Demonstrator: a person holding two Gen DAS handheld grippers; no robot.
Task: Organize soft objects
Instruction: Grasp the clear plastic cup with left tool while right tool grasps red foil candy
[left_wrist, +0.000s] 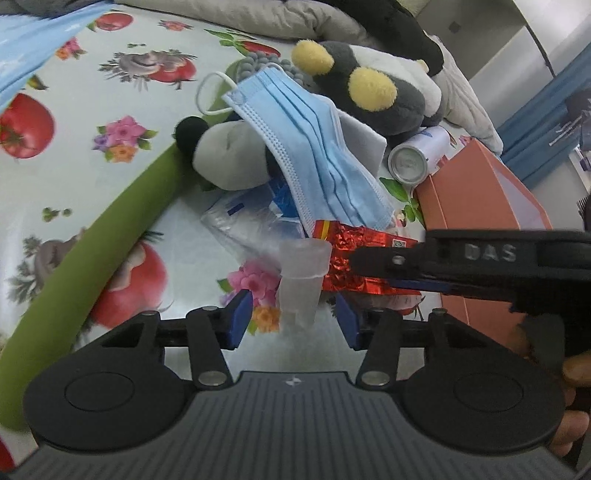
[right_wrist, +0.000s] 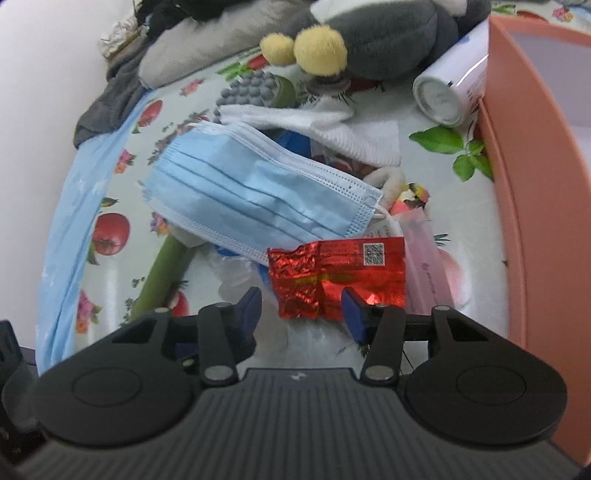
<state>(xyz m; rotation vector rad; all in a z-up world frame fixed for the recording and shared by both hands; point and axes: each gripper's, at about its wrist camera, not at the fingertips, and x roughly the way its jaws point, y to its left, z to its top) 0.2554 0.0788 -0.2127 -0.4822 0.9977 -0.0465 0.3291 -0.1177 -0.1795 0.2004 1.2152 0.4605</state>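
Sorting target: the blue surgical mask lies draped over the clutter in the middle of the tabletop, propped on a grey plush toy and sloping down to a red foil packet.
Handling: I judge the mask very light, limp and pleated; it should fold and sag when lifted, and its white ear loop may snag on neighbours.
Where to hold: the stitched side hem nearest the foil packet looks the firmest grip; a loop alone would let the mask dangle.
Right tongs: open wide, holding nothing, its blue pads on either side of the foil packet's near edge, just short of the mask.
Left tongs: open too, empty, with a small clear plastic cup standing between its pads, apparently untouched.
Around: a penguin plush with yellow feet, a white folded cloth, a white can on its side, a green foam tube, and a pink box to the right.
Risk: closing now would take the crinkly packet, not the mask.
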